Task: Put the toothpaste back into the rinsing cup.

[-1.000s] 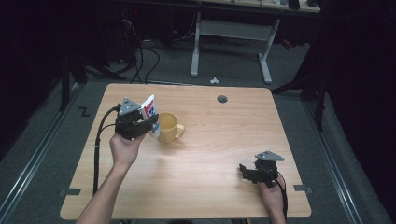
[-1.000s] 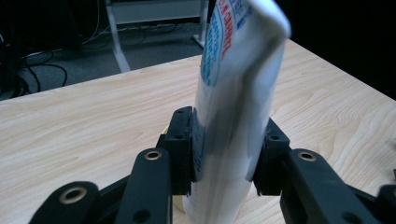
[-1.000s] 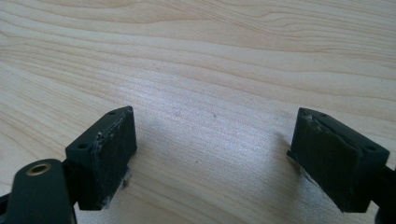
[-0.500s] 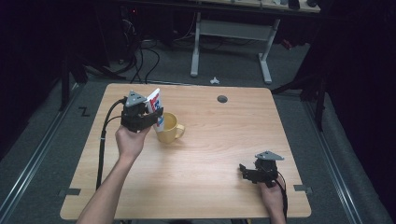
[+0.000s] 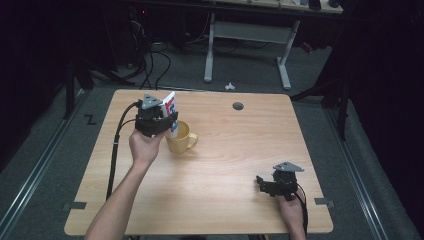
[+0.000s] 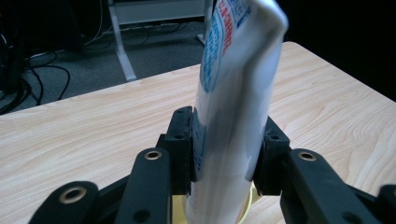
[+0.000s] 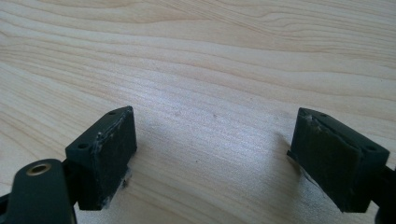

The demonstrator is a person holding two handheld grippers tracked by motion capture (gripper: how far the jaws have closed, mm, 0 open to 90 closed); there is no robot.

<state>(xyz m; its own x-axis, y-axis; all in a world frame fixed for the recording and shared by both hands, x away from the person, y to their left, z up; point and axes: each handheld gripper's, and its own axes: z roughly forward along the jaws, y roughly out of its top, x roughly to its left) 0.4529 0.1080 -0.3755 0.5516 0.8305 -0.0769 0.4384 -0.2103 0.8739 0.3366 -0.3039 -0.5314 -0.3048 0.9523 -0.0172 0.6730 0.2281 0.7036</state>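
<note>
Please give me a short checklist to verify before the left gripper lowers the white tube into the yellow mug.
1. Left gripper clamps the white tube between both pads: ok.
2. Tube stands above the yellow mug: ok.
3. Tube's lower end is inside the mug's rim: cannot tell.
4. Mug stands upright on the table: ok.
5. Right gripper is open, far from the mug: ok.
</note>
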